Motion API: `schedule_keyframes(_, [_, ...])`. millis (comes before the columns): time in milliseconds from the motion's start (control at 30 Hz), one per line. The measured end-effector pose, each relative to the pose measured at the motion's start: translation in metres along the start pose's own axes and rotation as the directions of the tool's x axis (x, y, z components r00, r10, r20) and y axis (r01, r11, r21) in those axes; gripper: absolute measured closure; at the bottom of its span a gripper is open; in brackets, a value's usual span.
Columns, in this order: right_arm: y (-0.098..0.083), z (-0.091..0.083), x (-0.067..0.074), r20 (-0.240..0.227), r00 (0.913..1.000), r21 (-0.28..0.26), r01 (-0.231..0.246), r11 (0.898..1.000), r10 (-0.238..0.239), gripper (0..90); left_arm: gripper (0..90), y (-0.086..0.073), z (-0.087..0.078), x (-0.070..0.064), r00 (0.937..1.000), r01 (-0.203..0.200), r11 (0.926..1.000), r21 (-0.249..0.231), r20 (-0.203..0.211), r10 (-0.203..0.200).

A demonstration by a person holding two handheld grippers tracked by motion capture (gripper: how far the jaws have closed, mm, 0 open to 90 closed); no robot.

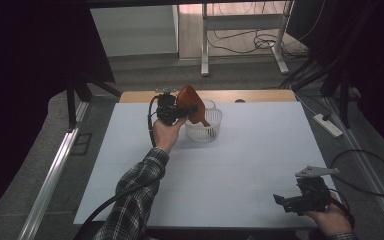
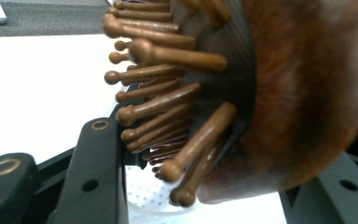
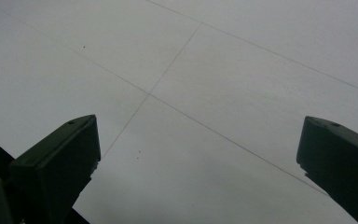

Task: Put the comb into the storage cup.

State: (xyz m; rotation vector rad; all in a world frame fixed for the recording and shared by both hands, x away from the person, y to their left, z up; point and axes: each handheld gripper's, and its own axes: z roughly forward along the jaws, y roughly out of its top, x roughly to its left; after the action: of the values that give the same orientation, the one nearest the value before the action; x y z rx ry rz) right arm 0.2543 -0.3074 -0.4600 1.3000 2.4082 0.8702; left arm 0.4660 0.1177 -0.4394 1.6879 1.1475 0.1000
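High view first: the left gripper (image 1: 179, 111) clamps a brown wooden paddle hairbrush (image 1: 192, 104), its handle dipping into the white perforated plastic basket (image 1: 204, 131) at the far side of the white table (image 1: 250, 160). Not released yet, so the drop-off looks about half done. Left gripper view: wooden pegs and oval back (image 2: 303, 98) fill the jaws, basket mesh below. Right gripper view: jaws spread wide over bare table, holding nothing, idle.

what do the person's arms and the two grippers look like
Each hand-held gripper is black with two blocky black jaws. The left hand-held gripper trails a black cable along a forearm in a dark plaid sleeve; its jaw arms carry brass-ringed screw holes. The right hand-held gripper has a grey three-cornered plate on top and a looping black cable.
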Motion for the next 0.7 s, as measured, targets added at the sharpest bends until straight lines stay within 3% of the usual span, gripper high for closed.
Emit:
schedule_keyframes(200, [0.0,0.0,0.0,0.0,1.0,0.003,0.0,1.0,0.0,0.0,51.0,-0.002,0.0,0.002,0.9998,0.018,0.9998,-0.01,0.0,-0.018])
schedule_keyframes(533, [0.001,0.001,0.0,0.0,1.0,0.013,0.004,1.0,-0.004,0.0,48.7,-0.01,0.001,0.012,0.9955,0.094,0.9953,-0.022,0.004,-0.094])
schedule_keyframes(700, [0.001,0.002,0.001,0.0,1.0,0.018,0.004,1.0,-0.004,0.0,47.2,-0.012,0.001,0.016,0.9935,0.113,0.9934,-0.021,-0.005,-0.113])
